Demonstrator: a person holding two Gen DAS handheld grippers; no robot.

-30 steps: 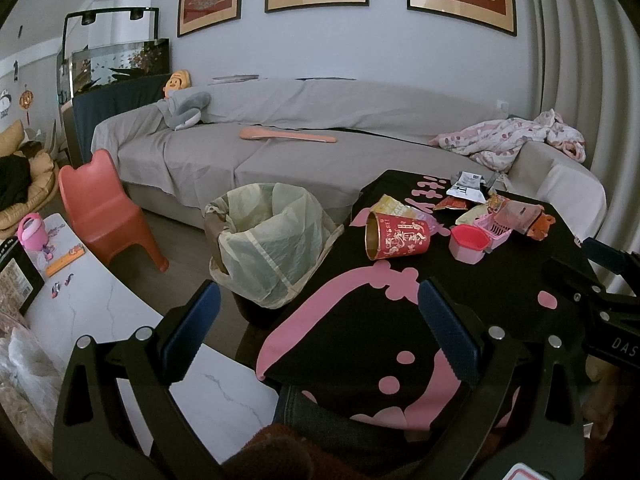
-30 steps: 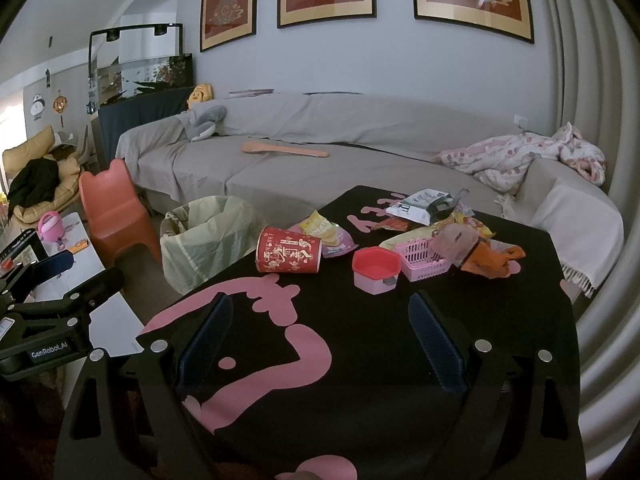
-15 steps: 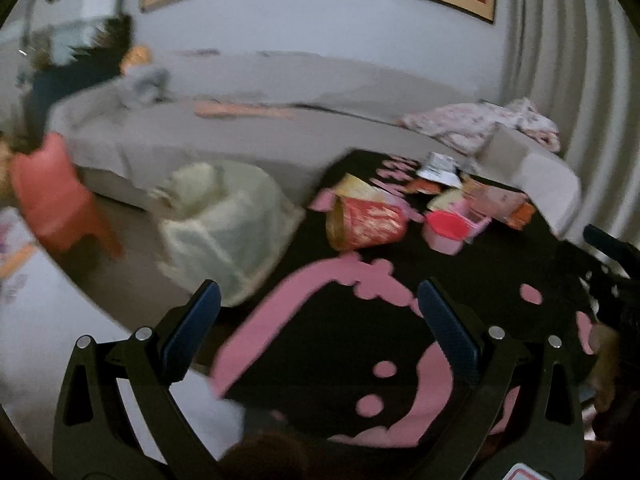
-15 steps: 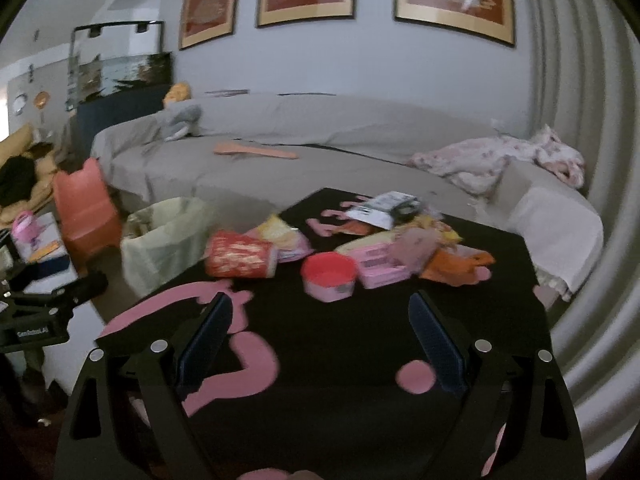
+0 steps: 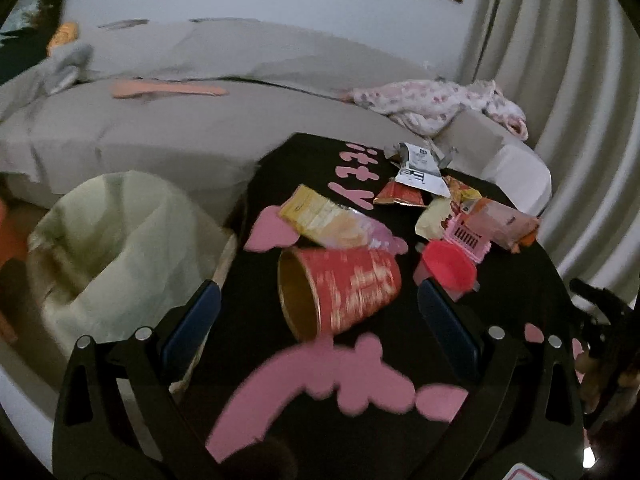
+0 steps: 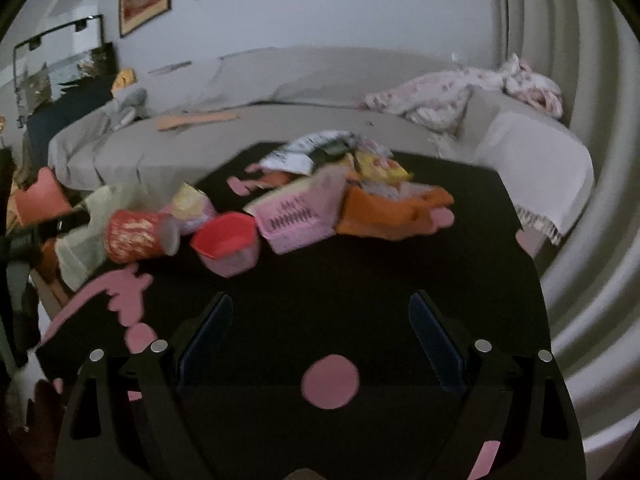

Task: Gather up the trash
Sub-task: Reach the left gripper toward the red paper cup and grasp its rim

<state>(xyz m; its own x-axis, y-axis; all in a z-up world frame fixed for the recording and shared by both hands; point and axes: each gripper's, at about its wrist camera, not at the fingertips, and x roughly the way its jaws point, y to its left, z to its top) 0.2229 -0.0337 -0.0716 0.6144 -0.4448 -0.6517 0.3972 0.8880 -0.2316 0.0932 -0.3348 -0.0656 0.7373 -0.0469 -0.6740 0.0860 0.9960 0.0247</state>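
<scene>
Here, red cup (image 5: 340, 288) between left gripper (image 5: 318, 320) fingers

On the surface (image 5: 360, 432) a cup (image 5: 340, 292) lies on its side near the left edge, its mouth toward that edge. A wrapper (image 5: 328, 218) lies just behind it. A small tub (image 5: 446, 268) sits right of the cup, a basket (image 5: 468, 236) behind the tub. A lined bin (image 5: 108, 248) stands off the left edge; a sofa (image 5: 192, 128) runs beyond the far edge.
</scene>
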